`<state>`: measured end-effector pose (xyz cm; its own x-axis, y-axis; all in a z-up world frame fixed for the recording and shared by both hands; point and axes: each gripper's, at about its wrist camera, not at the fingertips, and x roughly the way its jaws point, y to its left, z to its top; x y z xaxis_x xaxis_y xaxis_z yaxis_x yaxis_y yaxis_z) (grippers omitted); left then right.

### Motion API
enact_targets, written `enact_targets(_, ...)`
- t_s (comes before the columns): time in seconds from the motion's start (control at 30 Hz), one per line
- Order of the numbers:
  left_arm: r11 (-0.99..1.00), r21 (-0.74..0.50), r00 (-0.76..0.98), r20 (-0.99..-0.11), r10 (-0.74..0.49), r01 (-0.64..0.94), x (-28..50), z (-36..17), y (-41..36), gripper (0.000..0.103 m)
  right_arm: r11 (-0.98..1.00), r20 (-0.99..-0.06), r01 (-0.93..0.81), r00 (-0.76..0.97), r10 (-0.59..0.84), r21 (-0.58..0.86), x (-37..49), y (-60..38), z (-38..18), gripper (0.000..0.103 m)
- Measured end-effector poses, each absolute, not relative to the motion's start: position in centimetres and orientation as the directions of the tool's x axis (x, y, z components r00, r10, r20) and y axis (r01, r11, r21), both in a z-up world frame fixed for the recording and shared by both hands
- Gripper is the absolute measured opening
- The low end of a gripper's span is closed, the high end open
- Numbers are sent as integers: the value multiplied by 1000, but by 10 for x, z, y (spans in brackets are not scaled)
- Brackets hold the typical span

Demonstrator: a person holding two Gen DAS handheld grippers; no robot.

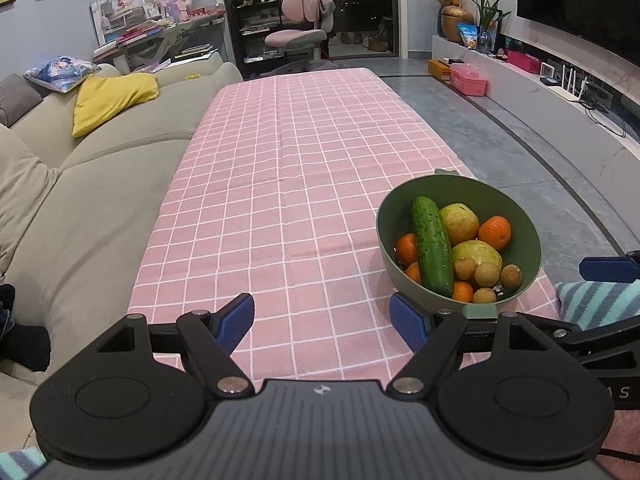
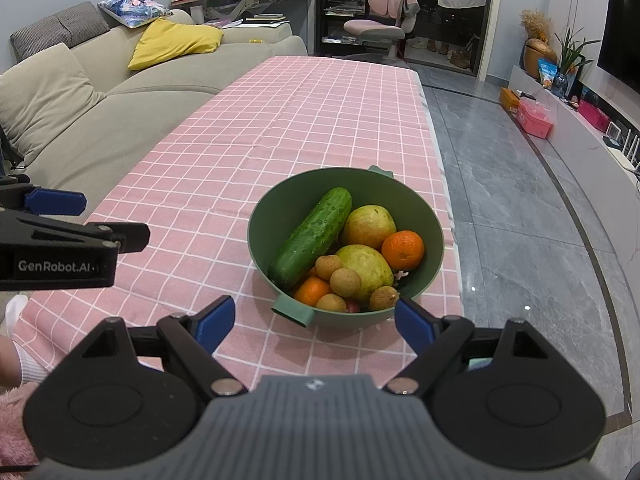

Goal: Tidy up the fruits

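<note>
A green bowl (image 1: 524,236) (image 2: 280,208) stands on the pink checked tablecloth (image 1: 280,160) (image 2: 240,140) near its right edge. It holds a cucumber (image 1: 432,246) (image 2: 310,238), two yellow-green pears (image 1: 460,222) (image 2: 368,224), several oranges (image 1: 495,233) (image 2: 403,250) and several small brown longans (image 1: 487,274) (image 2: 345,282). My left gripper (image 1: 324,322) is open and empty, low over the cloth, left of the bowl. My right gripper (image 2: 316,322) is open and empty, just in front of the bowl's near handle (image 2: 292,310).
A grey sofa (image 1: 80,184) (image 2: 140,96) with a yellow cushion (image 1: 112,98) runs along the table's left side. Grey tiled floor (image 2: 520,200) and a low TV shelf (image 1: 560,92) lie to the right. A pink desk chair (image 1: 300,32) stands beyond the far end.
</note>
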<state>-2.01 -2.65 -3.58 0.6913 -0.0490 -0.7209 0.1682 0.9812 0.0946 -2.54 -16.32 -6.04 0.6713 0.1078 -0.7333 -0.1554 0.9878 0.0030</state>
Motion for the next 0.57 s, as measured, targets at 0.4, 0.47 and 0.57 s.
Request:
enact_targets(0.4, 983, 89, 691, -721, -48, 161, -20, -34, -25, 90, 988, -734, -155, 671, 108, 3, -25, -163, -60, 84)
enact_targets(0.47, 983, 79, 692, -720, -57, 163, -21, -34, -24, 90, 988, -733, -155, 671, 108, 3, -26, -163, -61, 84)
enact_targets(0.57, 983, 69, 698, -713, -72, 172, -22, -33, -24, 90, 988, -734, -155, 671, 108, 3, -25, -163, -60, 84)
